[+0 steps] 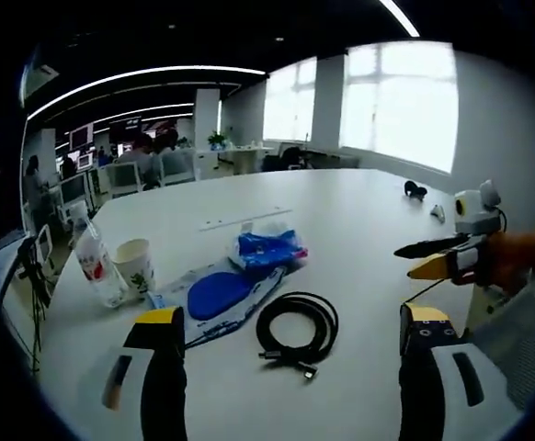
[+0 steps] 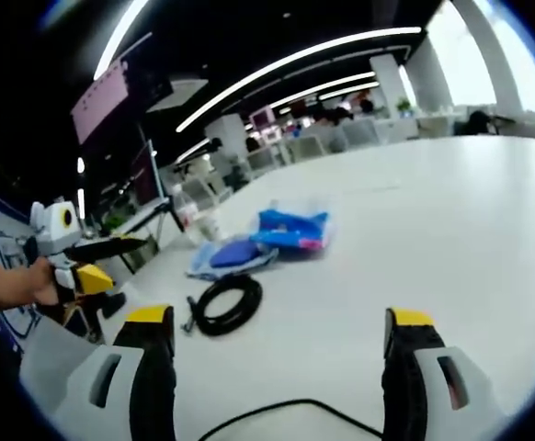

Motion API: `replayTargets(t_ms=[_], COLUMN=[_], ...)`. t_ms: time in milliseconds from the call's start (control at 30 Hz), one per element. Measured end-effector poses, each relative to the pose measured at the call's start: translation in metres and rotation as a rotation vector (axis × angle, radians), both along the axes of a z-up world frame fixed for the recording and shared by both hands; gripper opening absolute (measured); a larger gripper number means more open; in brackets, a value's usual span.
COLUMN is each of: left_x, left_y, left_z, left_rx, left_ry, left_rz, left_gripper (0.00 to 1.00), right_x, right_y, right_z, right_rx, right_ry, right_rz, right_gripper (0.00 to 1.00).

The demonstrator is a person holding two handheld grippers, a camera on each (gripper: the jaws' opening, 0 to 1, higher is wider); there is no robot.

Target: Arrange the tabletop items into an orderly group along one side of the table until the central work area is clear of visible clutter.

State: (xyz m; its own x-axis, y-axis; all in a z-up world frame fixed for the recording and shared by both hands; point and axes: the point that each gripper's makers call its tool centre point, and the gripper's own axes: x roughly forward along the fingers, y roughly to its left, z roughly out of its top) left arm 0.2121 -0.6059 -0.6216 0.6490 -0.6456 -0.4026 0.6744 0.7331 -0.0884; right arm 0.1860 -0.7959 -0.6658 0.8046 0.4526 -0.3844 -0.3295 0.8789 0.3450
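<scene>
On the white table (image 1: 369, 220) lie a coiled black cable (image 1: 296, 326), a flat blue-and-white pouch (image 1: 217, 294) and a blue tissue pack (image 1: 267, 248). A paper cup (image 1: 135, 266) and a clear plastic bottle (image 1: 96, 262) stand at the left edge. My left gripper (image 1: 290, 335) hangs open above the cable, nothing between its fingers. In the right gripper view the cable (image 2: 223, 303), pouch (image 2: 231, 254) and tissue pack (image 2: 290, 230) lie ahead, the bottle (image 2: 187, 216) behind them. My right gripper (image 2: 281, 340) is open and empty, and also appears in the left gripper view at right (image 1: 438, 257).
A small black object (image 1: 415, 190) and a small white item (image 1: 438, 213) lie far right on the table. A white strip (image 1: 244, 219) lies behind the tissue pack. Office chairs, desks and monitors stand beyond the far edge. A thin black cord (image 2: 286, 409) crosses the near table.
</scene>
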Motion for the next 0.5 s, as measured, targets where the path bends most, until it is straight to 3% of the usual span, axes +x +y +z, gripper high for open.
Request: replayTargets(t_ms=[200, 500], left_x=[0.012, 0.035], left_y=[-0.005, 0.003], left_z=[-0.005, -0.007], left_rx=[-0.005, -0.005], left_ry=[0.013, 0.021], left_rz=[-0.007, 0.016], left_gripper=[0.96, 0.95], right_x=[0.016, 0.038], right_y=[0.000, 0.011], right_z=[0.001, 0.002], right_rx=[-0.008, -0.016], right_ry=[0.003, 0.003], right_rz=[0.003, 0.023], right_gripper=[0.92, 0.91])
